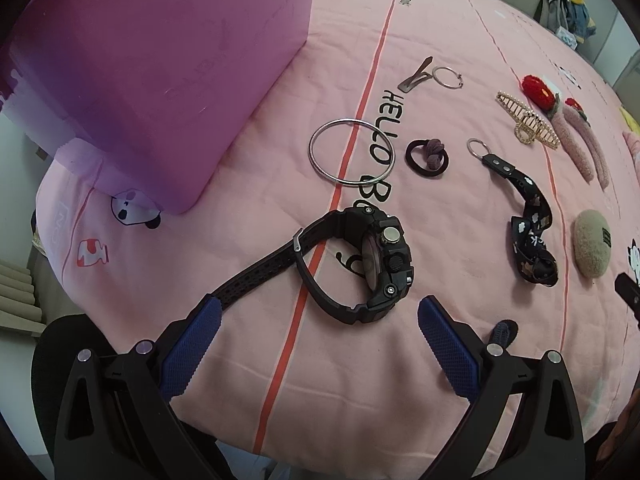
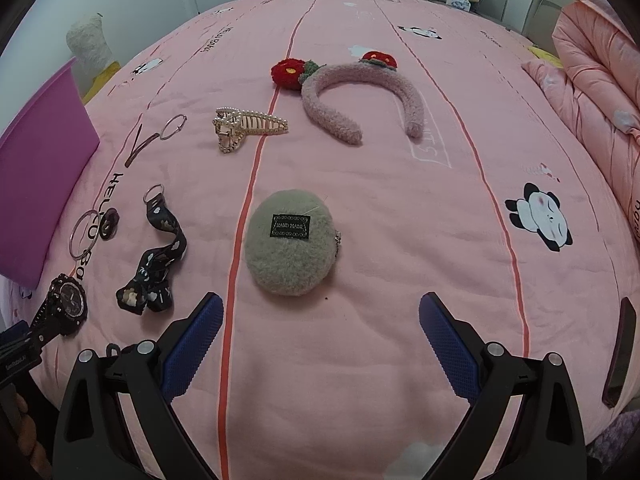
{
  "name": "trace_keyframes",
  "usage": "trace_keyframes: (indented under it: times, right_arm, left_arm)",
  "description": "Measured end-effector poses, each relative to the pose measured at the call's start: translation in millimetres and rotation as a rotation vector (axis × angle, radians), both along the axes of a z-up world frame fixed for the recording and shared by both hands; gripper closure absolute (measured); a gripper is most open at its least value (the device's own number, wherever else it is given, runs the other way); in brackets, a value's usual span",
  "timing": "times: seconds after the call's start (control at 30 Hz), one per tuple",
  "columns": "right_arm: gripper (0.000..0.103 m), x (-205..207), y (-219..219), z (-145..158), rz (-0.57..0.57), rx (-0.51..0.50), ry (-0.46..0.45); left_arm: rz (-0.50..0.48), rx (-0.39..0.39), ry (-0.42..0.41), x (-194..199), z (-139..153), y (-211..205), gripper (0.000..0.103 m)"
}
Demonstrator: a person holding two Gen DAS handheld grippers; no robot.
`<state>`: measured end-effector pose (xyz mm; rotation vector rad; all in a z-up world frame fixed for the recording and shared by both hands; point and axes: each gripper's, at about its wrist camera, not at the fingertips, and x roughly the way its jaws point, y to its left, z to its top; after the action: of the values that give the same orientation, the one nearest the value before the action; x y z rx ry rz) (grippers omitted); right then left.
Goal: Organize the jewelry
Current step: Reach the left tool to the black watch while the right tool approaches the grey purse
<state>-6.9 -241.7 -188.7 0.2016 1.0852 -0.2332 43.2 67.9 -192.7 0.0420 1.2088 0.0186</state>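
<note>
Left gripper low, pointing forward and down, jaws spread wide, nothing between blue pads; left finger tip overlaps watch strap in view, contact unclear. Right gripper same attitude, jaws spread wide, blue pads empty, touching nothing

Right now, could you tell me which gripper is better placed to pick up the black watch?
Probably the left gripper: the watch lies just ahead of its open fingers. The right gripper faces the felt pouch.
</note>
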Motion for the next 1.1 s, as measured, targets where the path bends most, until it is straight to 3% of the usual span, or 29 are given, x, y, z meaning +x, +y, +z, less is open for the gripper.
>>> trace_keyframes:
  times: [0.47,1.1]
  right_arm:
    - [0.009,48,-4,-35,0.015,-0.002,0.062]
    - [0.010,66,-7,-59,0.014,-0.029,0.070]
  left_arm:
    - [0.001,0.011,0.018,17,-25,-5,0.006]
    - [0.041,0.064,0.037,34,-52,-15,0.005]
